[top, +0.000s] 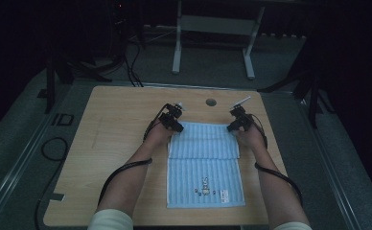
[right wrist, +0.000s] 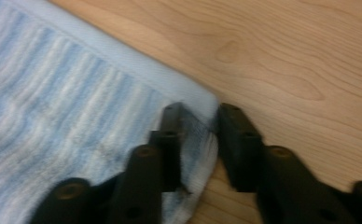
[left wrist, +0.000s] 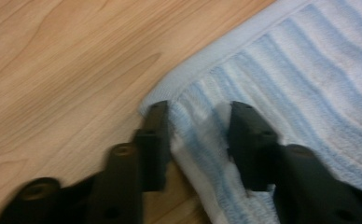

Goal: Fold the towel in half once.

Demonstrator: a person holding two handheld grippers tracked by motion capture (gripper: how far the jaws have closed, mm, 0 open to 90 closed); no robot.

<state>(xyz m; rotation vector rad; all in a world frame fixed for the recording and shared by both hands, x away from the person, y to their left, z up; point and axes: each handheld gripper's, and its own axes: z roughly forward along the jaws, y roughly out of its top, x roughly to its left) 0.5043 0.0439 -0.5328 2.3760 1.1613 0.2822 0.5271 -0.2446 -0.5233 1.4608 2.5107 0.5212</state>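
- Two grippers sit at the far corners of a blue striped towel (top: 204, 165) on the wooden table (top: 112, 143). High view: left gripper (top: 170, 120) at the towel's 11 o'clock corner, right gripper (top: 237, 122) at its 1 o'clock corner.
- Towel lies flat, centre of table, long axis running 12 to 6 o'clock. Far part looks folded back over itself; a cross edge shows roughly a third of the way down. Small printed motif (top: 204, 184) and label sit toward 5 o'clock.
- Left gripper (left wrist: 195, 123), own view: jaws apart, straddling the corner, cloth bunched between them. Whether they press it, cannot tell.
- Right gripper (right wrist: 198, 126), own view: jaws apart around the opposite corner, hem edge between them. Grip likewise unconfirmed.
- Handling, judged: terry cloth, light, limp, no stiffness, grippy pile. It will sag and drape once lifted. Best hold is the hemmed corners, both layers together, so the fold does not slip open.
- View differences: high view gives whole layout, fold line and motif, but jaw gaps are too small to read. Gripper views resolve jaw gaps, hem band and wood grain; both blurred.
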